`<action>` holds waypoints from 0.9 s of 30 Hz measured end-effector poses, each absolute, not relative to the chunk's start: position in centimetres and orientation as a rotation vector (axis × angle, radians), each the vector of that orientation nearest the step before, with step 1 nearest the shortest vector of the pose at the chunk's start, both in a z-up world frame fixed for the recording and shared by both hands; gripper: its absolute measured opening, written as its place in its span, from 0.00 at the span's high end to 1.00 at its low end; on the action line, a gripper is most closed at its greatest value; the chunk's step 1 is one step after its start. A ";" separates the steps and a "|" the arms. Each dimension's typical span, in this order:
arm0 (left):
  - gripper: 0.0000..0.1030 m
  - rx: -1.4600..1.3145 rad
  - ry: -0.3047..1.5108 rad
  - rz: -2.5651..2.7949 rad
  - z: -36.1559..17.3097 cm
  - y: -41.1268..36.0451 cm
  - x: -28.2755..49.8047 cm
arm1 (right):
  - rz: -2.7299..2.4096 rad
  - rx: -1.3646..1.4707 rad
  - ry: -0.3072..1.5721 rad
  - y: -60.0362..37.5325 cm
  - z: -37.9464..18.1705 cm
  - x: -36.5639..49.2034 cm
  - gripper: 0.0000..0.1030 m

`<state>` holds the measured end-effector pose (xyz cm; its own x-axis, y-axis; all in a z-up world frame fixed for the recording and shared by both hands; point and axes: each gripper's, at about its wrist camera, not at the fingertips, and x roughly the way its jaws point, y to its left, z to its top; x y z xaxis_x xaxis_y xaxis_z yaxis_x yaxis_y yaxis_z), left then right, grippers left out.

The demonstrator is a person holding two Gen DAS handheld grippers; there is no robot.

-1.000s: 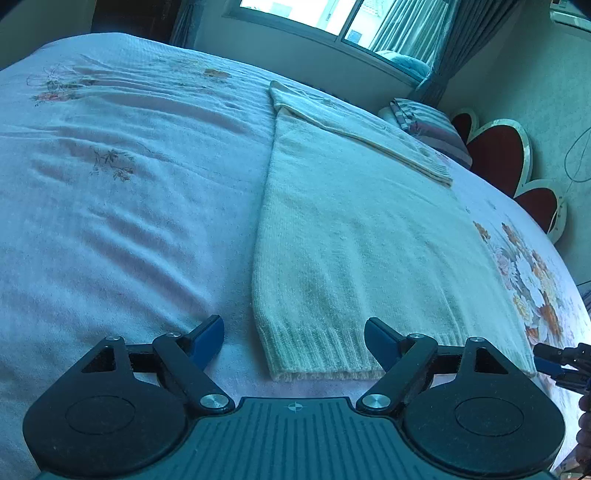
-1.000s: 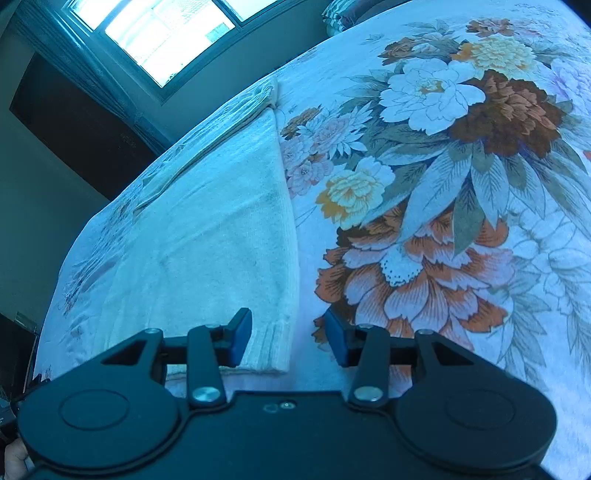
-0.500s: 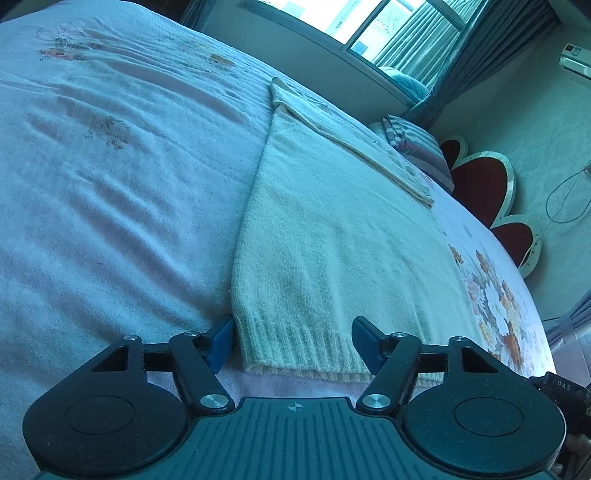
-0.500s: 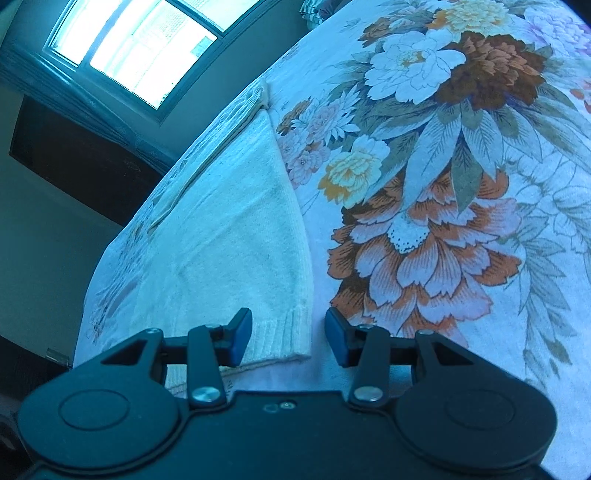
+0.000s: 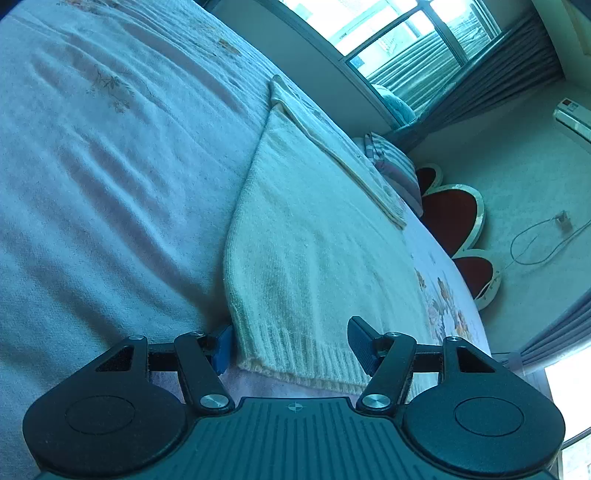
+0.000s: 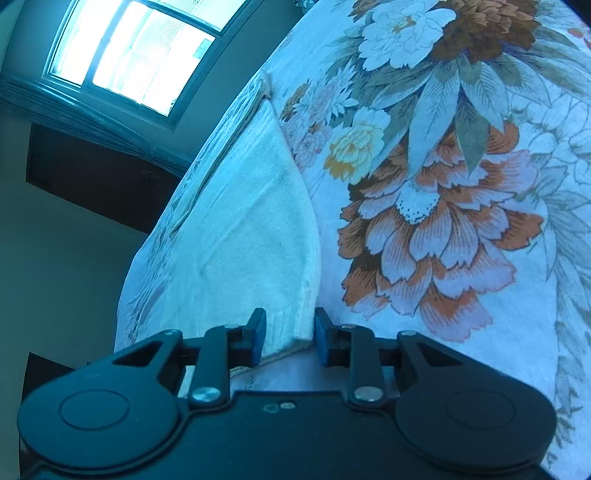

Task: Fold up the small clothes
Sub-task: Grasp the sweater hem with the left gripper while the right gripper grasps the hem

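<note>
Two black grippers with blue pads are sitting at the ribbed hem of a cream knitted sweater (image 5: 314,240), which is lying flat in the middle of both frames on a pale pink fuzzy bedspread (image 5: 110,184). The left gripper (image 5: 291,343) is spreading wide around the hem's lower-left corner, its left pad partly hiding behind the sweater's edge. The right gripper (image 6: 288,334) is standing narrower, straddling the other corner; whether its pads are pressing the knit cannot be told. The hem's nearest stretch is disappearing behind each tool's body. At right in the right wrist view, a large orange-and-white floral print (image 6: 443,221) is covering the bed. A bright window (image 5: 399,33) and grey curtains (image 5: 498,81) are filling the upper right of the left wrist view.
</note>
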<state>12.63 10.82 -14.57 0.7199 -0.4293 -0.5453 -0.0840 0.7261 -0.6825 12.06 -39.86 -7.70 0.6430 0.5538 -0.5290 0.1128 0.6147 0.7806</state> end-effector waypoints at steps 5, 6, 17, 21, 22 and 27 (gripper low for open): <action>0.60 -0.793 0.777 -0.198 -15.4 11.3 14.0 | 0.283 0.942 0.848 -40.0 -8.0 12.5 0.78; 0.60 -0.802 0.779 -0.195 -15.5 11.4 14.0 | 0.286 0.948 0.846 -40.1 -8.0 12.5 0.78; 0.95 -0.709 0.770 -0.119 -15.8 9.8 13.7 | 0.247 0.805 0.869 -39.0 -7.6 14.1 0.94; 0.96 -0.737 0.681 -0.144 -15.0 10.7 13.0 | 0.234 0.642 0.843 -38.0 -5.8 14.1 0.95; 0.96 -0.743 0.655 -0.154 -14.5 10.9 12.7 | 0.253 0.615 0.819 -37.8 -5.0 13.8 0.95; 0.96 -0.712 0.723 -0.146 -15.7 11.5 12.7 | 0.251 0.581 0.834 -38.1 -4.9 13.7 0.95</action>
<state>12.68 11.50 -15.68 0.7511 -0.3572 -0.5552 -0.1138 0.7584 -0.6418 13.70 -38.14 -4.93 0.6538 0.4290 -0.6232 0.0132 0.8171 0.5764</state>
